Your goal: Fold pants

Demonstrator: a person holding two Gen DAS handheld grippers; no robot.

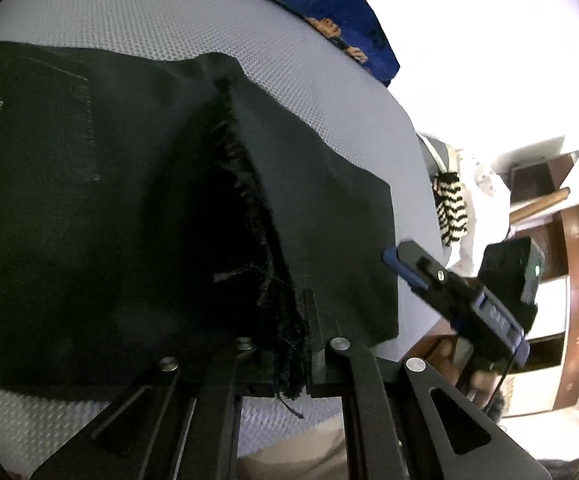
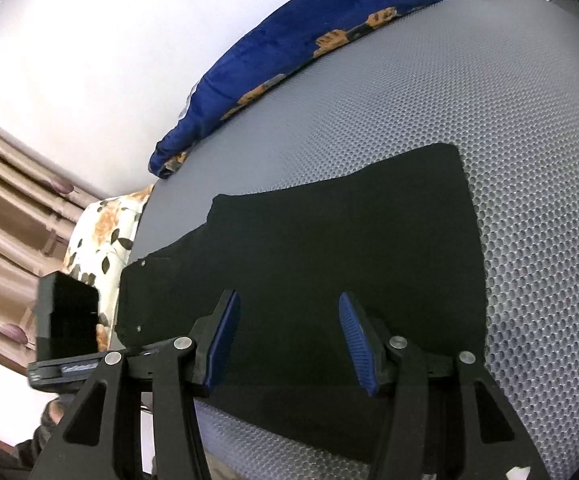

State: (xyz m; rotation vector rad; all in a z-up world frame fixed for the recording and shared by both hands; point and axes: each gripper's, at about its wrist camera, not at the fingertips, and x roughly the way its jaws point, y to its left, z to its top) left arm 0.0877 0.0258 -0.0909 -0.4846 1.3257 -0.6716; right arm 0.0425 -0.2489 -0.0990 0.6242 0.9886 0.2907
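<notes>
1. My left gripper (image 1: 301,344) is clamped on the frayed edge of the black pants (image 1: 129,200), lifting a ridge of cloth.
2. My right gripper (image 2: 289,340) hangs over the pants with its blue pads (image 2: 355,344) apart, nothing pinched.
3. The pants lie on the grey dimpled mat (image 2: 529,160).
4. A blue paw-print blanket (image 2: 289,48) borders the mat's far edge.

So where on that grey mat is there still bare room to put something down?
Bare grey mat lies to the right of the black pants, and a wide strip runs between the pants and the blue blanket behind. The near edge is crowded: both grippers work there, the left gripper clamped on the pants.
</notes>
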